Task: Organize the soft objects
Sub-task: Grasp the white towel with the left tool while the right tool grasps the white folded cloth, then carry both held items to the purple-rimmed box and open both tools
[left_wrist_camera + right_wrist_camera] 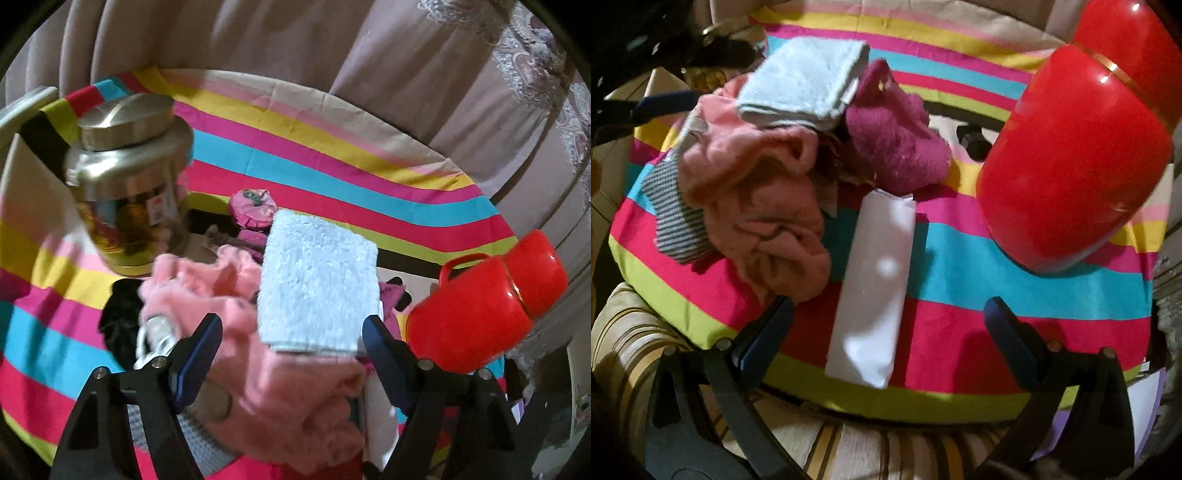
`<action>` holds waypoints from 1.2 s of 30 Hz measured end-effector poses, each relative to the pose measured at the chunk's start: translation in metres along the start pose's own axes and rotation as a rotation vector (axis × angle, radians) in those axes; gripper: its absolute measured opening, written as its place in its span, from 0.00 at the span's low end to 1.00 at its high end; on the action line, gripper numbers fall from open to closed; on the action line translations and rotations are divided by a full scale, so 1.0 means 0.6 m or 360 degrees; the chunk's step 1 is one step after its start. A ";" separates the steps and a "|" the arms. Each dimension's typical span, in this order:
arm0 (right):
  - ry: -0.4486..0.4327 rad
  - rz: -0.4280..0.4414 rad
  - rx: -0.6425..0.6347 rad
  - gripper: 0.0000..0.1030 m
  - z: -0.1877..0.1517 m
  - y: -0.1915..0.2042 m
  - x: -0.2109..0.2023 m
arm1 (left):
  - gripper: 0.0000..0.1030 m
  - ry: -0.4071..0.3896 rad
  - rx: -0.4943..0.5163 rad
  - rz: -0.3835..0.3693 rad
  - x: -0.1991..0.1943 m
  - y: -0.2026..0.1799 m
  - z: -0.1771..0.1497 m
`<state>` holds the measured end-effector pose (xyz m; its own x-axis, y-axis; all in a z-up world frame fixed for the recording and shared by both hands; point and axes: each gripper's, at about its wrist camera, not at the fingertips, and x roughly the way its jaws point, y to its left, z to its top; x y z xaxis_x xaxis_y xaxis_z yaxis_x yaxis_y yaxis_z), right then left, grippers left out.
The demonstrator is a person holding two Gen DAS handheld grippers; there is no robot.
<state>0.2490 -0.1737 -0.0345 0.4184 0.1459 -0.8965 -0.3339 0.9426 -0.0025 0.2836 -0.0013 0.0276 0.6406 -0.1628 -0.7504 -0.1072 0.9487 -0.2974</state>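
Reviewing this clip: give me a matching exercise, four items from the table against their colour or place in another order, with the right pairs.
Items:
1. folded towel
2. fleece garment
3. lidded pot
4. folded paper

Descriptions:
A. white, flat on the striped cloth in front of the pile
B. pale blue, on top of the pile
C. glossy red, to the right of the pile
D. light pink, crumpled, with a grey striped cuff

Pairs: 1-B, 2-D, 3-C, 4-A
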 end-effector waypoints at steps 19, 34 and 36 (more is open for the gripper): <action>0.0064 0.0159 0.0083 0.44 -0.013 -0.018 0.036 | 0.12 -0.0068 0.0060 -0.0236 -0.036 -0.010 -0.033; -0.0095 0.0205 0.0205 0.44 -0.074 -0.043 -0.084 | 0.11 -0.0029 -0.0008 -0.0475 -0.119 -0.039 -0.092; -0.0110 0.0216 0.0228 0.44 -0.081 -0.047 -0.096 | 0.11 -0.0009 -0.0007 -0.0493 -0.120 -0.048 -0.103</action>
<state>0.1932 -0.2233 -0.0046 0.4361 0.2899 -0.8519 -0.2698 0.9453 0.1835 0.1935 -0.0338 0.0536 0.6475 -0.4427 -0.6203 0.0908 0.8530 -0.5139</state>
